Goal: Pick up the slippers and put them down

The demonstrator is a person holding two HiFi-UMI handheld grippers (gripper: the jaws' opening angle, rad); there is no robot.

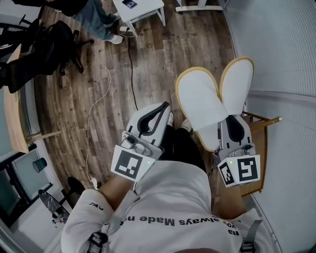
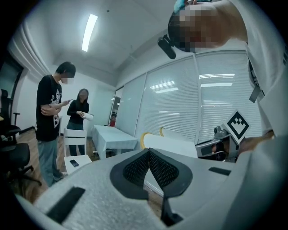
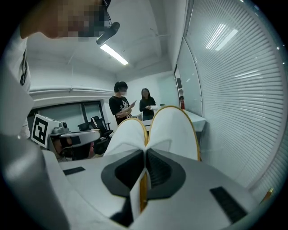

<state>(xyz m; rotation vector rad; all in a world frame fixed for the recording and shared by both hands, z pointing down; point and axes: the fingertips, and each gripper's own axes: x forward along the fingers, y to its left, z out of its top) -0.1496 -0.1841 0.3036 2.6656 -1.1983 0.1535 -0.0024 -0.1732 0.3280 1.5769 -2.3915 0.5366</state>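
Observation:
A pair of white slippers with yellow trim (image 1: 200, 101) stands soles together, toes pointing away from me, above the wooden floor. My right gripper (image 1: 228, 121) is shut on their heel ends; in the right gripper view the slippers (image 3: 173, 130) rise from between the closed pads (image 3: 157, 168). My left gripper (image 1: 165, 106) hangs to the left of the pair, apart from it, with its jaws shut and nothing between them (image 2: 149, 150). In the left gripper view the slippers (image 2: 173, 143) show behind the jaws, at the right.
A small wooden stool (image 1: 260, 136) sits under my right gripper, against the blinds-covered wall (image 1: 286, 74). A white low table (image 1: 140, 10), a standing person's legs (image 1: 98, 22), a black office chair (image 1: 54, 44) and floor cables (image 1: 131, 74) lie further out. A desk edge (image 1: 12, 113) runs along the left.

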